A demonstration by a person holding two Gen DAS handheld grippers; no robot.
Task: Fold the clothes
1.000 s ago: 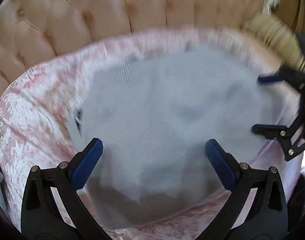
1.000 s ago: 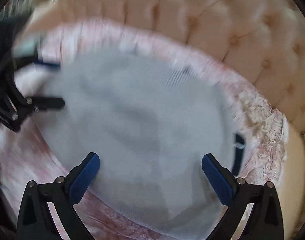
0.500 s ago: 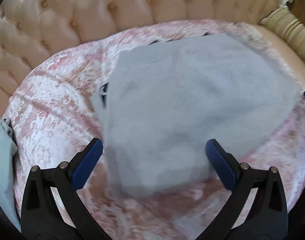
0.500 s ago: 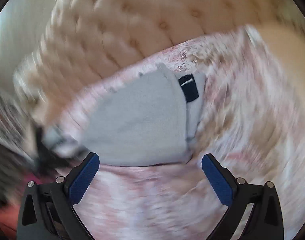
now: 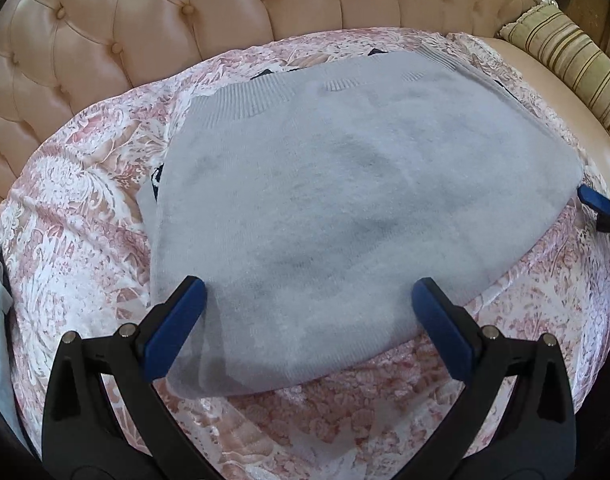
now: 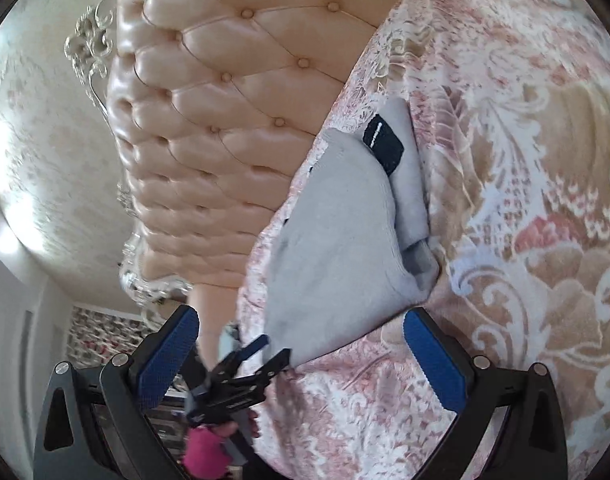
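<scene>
Nearest, we see the left gripper (image 5: 305,312) with fingers spread wide, holding nothing, over the near edge of the folded grey sweater (image 5: 345,184). The sweater lies flat mid-way on the pink floral cover (image 5: 77,208) (black label (image 6: 383,144) at its side edge). Right gripper (image 6: 301,344) is likewise splayed and empty beside the sweater; the tufted headboard (image 5: 165,20) is beyond.

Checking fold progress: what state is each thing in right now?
Sweater: folded, lying flat on the bedspread.
Left gripper: open, empty, over the sweater's near edge.
Right gripper: open, empty, beside the sweater.
Label: showing at the fold.
</scene>
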